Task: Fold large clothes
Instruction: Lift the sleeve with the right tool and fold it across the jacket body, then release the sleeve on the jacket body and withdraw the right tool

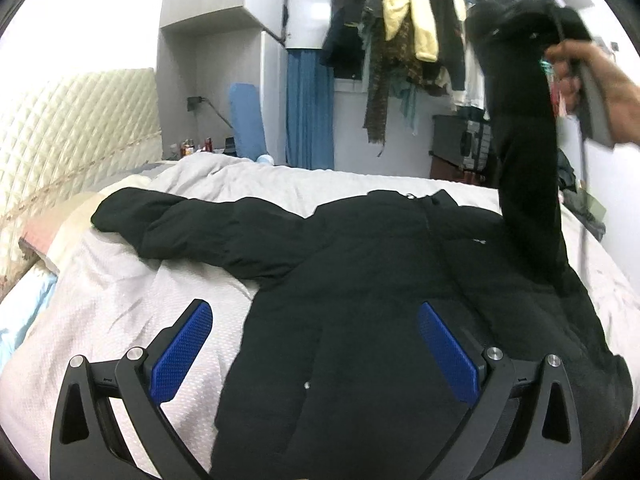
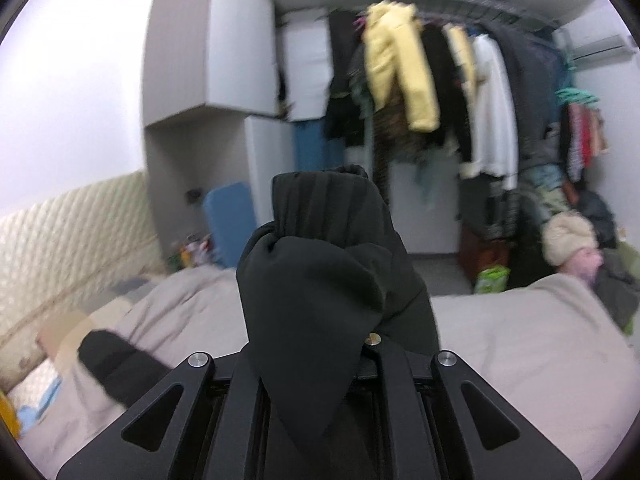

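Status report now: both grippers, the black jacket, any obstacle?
Left gripper open, empty, above black jacket on bed. Right gripper shut on jacket sleeve, lifted up. Nothing in the way.

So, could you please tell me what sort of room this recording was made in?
Most likely a bedroom: a bed with a quilted headboard, a rail of hanging clothes, and grey wardrobe cabinets beside it.
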`<state>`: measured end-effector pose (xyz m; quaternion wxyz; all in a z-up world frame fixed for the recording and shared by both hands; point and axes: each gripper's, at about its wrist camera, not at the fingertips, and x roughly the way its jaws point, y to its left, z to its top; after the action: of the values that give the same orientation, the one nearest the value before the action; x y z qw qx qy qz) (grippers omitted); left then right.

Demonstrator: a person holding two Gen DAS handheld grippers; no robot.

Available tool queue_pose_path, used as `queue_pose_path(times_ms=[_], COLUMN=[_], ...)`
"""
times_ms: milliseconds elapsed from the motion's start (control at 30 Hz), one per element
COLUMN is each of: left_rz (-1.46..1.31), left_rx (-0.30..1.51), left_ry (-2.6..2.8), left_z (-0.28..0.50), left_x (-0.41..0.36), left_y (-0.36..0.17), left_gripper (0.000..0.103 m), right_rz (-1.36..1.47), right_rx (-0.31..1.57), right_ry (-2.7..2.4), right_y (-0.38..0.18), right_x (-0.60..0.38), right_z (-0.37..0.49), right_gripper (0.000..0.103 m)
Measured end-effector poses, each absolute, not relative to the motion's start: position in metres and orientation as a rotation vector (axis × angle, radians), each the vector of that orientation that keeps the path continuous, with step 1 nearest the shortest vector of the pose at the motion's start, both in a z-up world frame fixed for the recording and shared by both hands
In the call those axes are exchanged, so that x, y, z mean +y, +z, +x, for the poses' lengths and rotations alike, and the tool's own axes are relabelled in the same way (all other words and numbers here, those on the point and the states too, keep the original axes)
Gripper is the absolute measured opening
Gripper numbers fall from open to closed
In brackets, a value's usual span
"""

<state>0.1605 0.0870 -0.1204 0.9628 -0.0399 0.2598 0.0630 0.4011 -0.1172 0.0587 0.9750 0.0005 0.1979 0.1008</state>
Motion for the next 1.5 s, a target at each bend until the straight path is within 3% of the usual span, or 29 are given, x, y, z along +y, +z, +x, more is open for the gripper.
queue_pose_path(times_ms=[267, 700, 967, 1133, 1200, 1300, 1367, 1433, 1500], left_rz=[-0.15, -0.191, -0.223, -0.226, -0.252, -0.261, -0.278, -0.309, -0.325], left_rx=[0.558, 0.597, 0.59, 0.599, 0.592, 0.589, 0.579, 0.559, 0.539], left_ry=[0.191, 0.233, 0.242, 0.223, 0.211, 0.189, 0.175, 0.162, 0.166], left_z=[0.171, 0.194, 0.202, 0.206, 0.208, 0.209, 0.209, 0.206, 0.202], left_x=[0.125, 0.143, 0.146, 0.143, 0.142, 0.137, 0.137, 0.139, 0.142], left_y=[-0.128, -0.145, -0.151, -0.154, -0.155, -0.156, -0.155, -0.152, -0.149], left_gripper=[0.103, 0.103, 0.103, 0.103, 0.103, 0.103, 0.103, 0.103, 0.103], right_rz=[-0.057, -0.034, -0.059, -0.076, -0.083, -0.095, -0.1, -0.093, -0.083], right_rx=[0.539, 0.745, 0.826, 0.823, 0.806, 0.797, 0.773, 0.767, 0.747], right_ry=[0.328, 0.358, 0.347, 0.333, 0.336, 0.353, 0.364, 0.378, 0.389], right_y=[-0.049, -0.194, -0.241, -0.24, -0.234, -0.221, -0.21, -0.2, -0.187], right_x=[-0.032, 0.003, 0.005, 0.007, 0.008, 0.009, 0.008, 0.006, 0.0], right_z=[0.426, 0.449, 0.455, 0.454, 0.45, 0.444, 0.438, 0.434, 0.427], right_gripper=[0.009, 0.01, 0.01, 0.011, 0.016, 0.035, 0.054, 0.062, 0.063])
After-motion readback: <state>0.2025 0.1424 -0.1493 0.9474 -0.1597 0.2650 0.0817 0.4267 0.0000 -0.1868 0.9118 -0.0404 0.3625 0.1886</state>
